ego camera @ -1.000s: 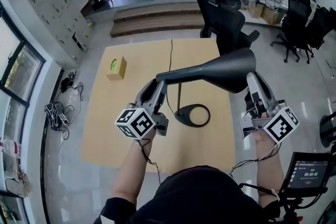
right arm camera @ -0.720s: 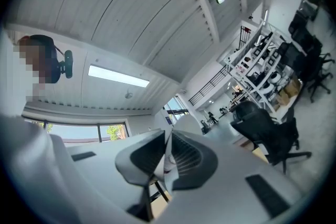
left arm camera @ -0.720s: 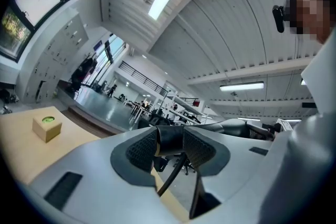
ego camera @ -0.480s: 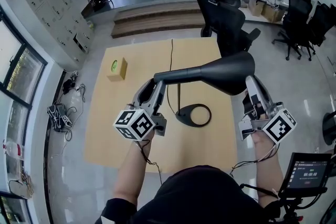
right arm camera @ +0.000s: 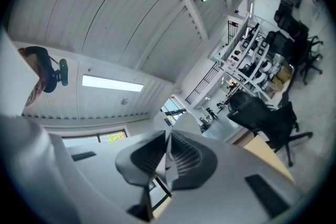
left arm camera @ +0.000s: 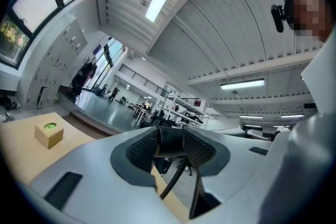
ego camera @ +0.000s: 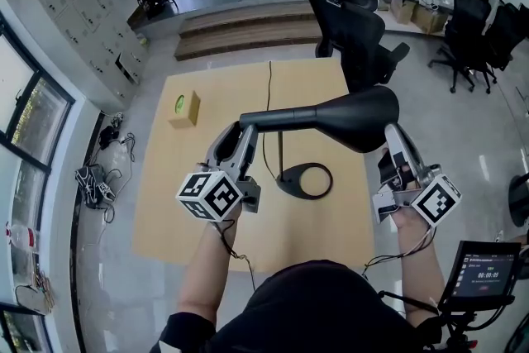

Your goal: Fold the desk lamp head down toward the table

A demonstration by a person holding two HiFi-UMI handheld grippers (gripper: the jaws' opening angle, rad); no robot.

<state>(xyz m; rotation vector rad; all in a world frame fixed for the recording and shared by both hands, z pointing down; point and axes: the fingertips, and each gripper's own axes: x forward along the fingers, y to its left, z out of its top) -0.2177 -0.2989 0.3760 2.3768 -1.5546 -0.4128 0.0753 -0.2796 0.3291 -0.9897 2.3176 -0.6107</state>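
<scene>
A black desk lamp stands on the wooden table (ego camera: pixel 207 169): ring base (ego camera: pixel 304 180), thin upright stem (ego camera: pixel 280 151), long neck and cone head (ego camera: pixel 357 116) lying roughly level above the table. My left gripper (ego camera: pixel 245 133) is shut on the neck's left end, by the joint; in the left gripper view the dark bar (left arm camera: pixel 169 141) sits clamped between the pads. At the head's right side, my right gripper (ego camera: pixel 391 133) is shut on the rim of the shade. The right gripper view shows a thin pale edge (right arm camera: pixel 167 150) pinched between its pads.
A small cardboard box (ego camera: pixel 183 107) with a green spot sits at the table's far left. The lamp cord (ego camera: pixel 269 83) runs to the far edge. Black office chairs (ego camera: pixel 355 29) stand beyond the table's right corner. A small screen (ego camera: pixel 483 273) is at lower right.
The lamp head has tipped a little lower and flatter. Both grippers have moved slightly down and left with it, still holding on.
</scene>
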